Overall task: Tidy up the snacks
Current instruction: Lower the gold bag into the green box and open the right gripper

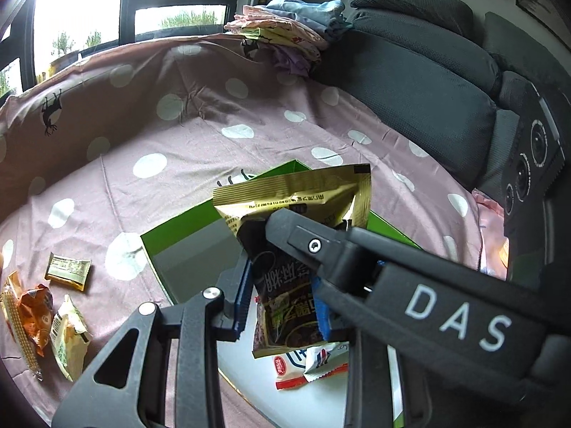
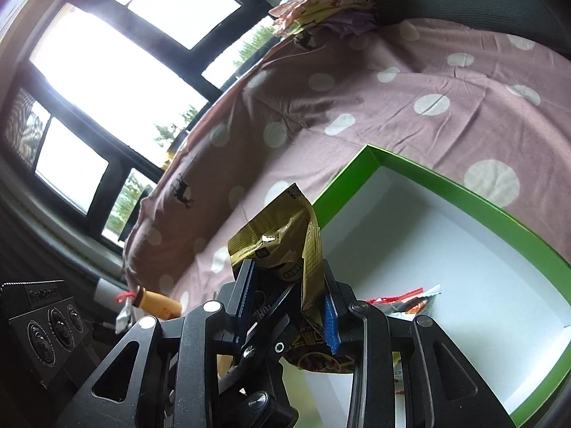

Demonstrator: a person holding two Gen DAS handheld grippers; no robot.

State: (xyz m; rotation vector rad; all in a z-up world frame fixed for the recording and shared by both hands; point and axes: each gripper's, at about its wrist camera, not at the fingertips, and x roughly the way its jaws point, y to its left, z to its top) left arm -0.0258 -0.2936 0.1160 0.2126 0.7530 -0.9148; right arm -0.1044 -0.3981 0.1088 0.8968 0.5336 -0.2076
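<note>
A gold and black snack packet [image 1: 285,249] hangs over the green box [image 1: 171,228] with a white inside. My left gripper [image 1: 282,292] is shut on the packet's middle. The right gripper's black finger [image 1: 303,235] crosses in front of it and presses the same packet. In the right wrist view my right gripper [image 2: 285,296] is shut on the crumpled gold packet [image 2: 282,235], above the box's left rim [image 2: 342,182]. A red and white snack packet [image 1: 310,367] lies inside the box; it also shows in the right wrist view [image 2: 410,301].
The box sits on a pink polka-dot sheet [image 1: 178,135]. Loose snacks lie at the left: a small gold bar [image 1: 67,271], an orange packet [image 1: 35,310], a pale green packet [image 1: 69,339]. A dark sofa back [image 1: 428,89] and folded clothes [image 1: 285,35] stand behind.
</note>
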